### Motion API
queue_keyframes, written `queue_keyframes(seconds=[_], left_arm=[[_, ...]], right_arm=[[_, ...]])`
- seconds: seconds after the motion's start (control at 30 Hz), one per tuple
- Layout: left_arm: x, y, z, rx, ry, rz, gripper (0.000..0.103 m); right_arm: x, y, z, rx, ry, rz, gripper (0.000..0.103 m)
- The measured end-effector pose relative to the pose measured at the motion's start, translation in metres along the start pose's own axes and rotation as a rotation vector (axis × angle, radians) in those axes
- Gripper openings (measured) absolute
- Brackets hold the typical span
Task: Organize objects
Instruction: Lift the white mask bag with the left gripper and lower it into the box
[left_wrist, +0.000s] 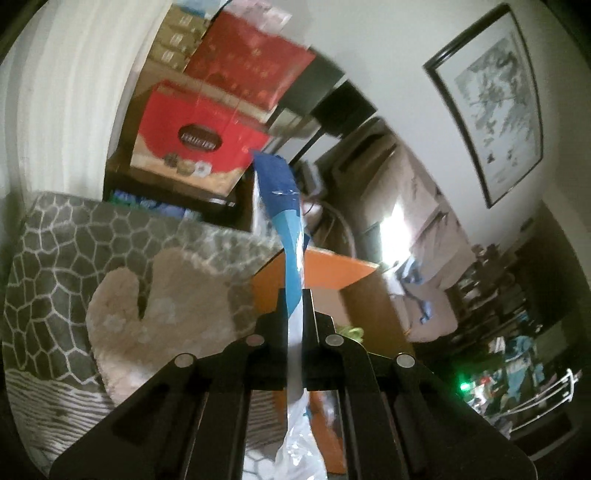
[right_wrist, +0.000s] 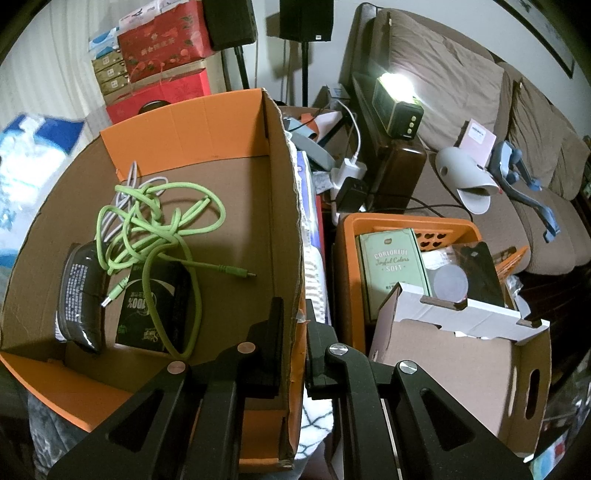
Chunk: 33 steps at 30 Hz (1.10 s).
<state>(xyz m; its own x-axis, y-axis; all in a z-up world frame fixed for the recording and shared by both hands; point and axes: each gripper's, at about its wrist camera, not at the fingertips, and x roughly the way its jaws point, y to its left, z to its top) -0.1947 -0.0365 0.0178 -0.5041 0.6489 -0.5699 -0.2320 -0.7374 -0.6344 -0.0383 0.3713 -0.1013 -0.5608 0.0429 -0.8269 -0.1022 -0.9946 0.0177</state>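
Left gripper: jaws narrow, clamped on a blue-and-white plastic package that sticks up edge-on between the fingers, dark blue at the top, lighter blue below, white crinkled plastic trailing down past the jaws. It's held in the air above the near corner of the orange cardboard box, with a grey patterned blanket and a beige fluffy heart cushion to the left.

Right gripper: jaws narrow, pinching the right side wall of the orange cardboard box, one finger inside, one outside.

Inside the box: tangled green cable with a thin white cable under it, lying partly over two black packets, one on edge by the left wall and one flat.

Right of the box: orange plastic basket holding a pale green tin, and a white-flapped carton just in front. Brown sofa behind.
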Motion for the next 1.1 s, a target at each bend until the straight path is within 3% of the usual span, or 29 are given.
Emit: queue_keyframes(seconds=[0.2,0.47,0.8,1.1], left_arm=[[-0.009,-0.031,0.006,0.012,-0.037,-0.033,0.004],[0.011,-0.061,0.003,-0.014,-0.032,-0.092,0.004],[0.019,-0.091,-0.001,-0.014,-0.026,-0.09,0.003],[0.079,-0.089,-0.029,-0.146,0.011,-0.153,0.003]], right_arm=[[0.0,0.001,0.0,-0.001,0.001,-0.001,0.008],[0.0,0.001,0.001,-0.002,0.001,-0.002,0.008],[0.0,0.001,0.001,-0.001,0.001,-0.002,0.008],[0.0,0.001,0.001,-0.002,0.002,-0.002,0.008]])
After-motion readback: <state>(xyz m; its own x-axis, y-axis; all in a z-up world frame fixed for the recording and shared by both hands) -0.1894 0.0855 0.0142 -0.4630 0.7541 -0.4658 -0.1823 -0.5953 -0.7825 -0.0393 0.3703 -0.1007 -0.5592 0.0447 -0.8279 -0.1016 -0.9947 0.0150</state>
